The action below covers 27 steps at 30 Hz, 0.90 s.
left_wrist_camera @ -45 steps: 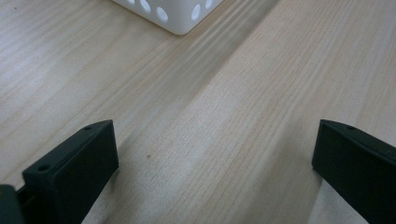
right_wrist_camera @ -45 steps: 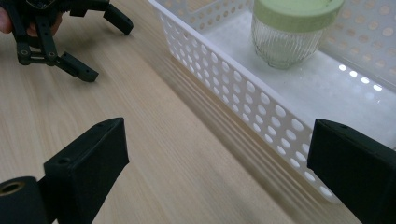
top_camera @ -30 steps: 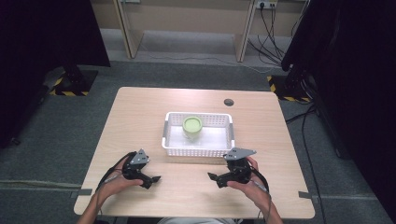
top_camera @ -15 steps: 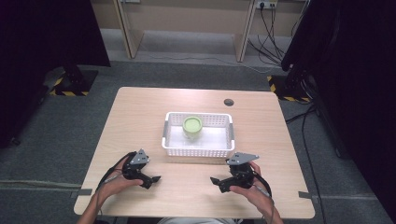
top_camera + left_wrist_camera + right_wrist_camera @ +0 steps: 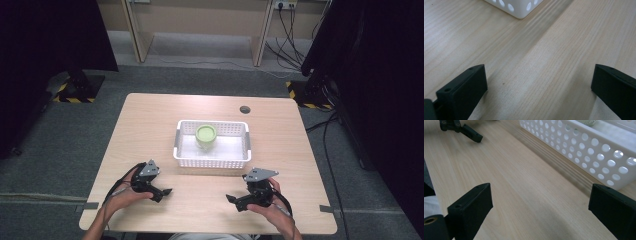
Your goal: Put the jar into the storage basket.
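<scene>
White perforated basket (image 5: 212,150) with a green cup (image 5: 206,134) inside, on the wooden table (image 5: 150,115) just beyond and between the left gripper (image 5: 161,193) and right gripper (image 5: 234,201), both spread wide, grasping nothing.

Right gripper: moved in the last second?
Yes. The right gripper has drawn back from the basket toward the table's near edge, and slightly toward the person's right.
</scene>
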Tool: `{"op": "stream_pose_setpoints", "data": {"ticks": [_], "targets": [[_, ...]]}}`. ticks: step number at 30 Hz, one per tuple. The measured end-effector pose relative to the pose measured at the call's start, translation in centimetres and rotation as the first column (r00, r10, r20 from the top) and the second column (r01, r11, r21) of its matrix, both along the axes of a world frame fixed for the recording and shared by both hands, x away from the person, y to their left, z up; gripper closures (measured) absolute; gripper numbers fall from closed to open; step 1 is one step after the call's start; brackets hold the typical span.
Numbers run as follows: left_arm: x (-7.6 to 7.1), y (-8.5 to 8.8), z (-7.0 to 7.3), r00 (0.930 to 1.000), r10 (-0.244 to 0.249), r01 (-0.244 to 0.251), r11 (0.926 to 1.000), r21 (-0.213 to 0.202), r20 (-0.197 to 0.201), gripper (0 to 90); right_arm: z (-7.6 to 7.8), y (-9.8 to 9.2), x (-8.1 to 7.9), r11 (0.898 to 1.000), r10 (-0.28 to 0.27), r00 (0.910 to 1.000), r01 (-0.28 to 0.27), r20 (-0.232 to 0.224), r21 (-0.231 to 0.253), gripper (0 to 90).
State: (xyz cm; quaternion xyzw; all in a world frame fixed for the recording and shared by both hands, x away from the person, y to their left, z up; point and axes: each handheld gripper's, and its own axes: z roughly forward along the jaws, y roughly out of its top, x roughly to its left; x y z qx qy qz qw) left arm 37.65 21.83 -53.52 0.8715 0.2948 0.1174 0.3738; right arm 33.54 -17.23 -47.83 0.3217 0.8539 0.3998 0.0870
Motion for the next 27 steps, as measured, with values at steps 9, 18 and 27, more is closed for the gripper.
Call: {"op": "stream_pose_setpoints", "data": {"ticks": [9, 18, 27], "targets": [[0.0, 0.0, 0.0, 1.0000, 0.000, 0.000, 1.0000, 0.000, 0.000, 0.0, -0.4, -0.2, -0.5, 1.000, 0.001, 0.9999, -0.001, -0.011, 0.000, 5.5], [0.0, 0.0, 0.0, 1.0000, 0.000, 0.000, 1.0000, 0.000, 0.000, 0.0, -0.8, -0.2, -1.0, 1.000, 0.002, 0.9998, -0.002, -0.018, 0.002, 5.5], [0.0, 0.0, 0.0, 1.0000, 0.000, 0.000, 1.0000, 0.000, 0.000, 0.0, -1.3, -0.4, -1.5, 1.000, 0.005, 0.9995, -0.005, -0.032, 0.000, 5.5]]}}
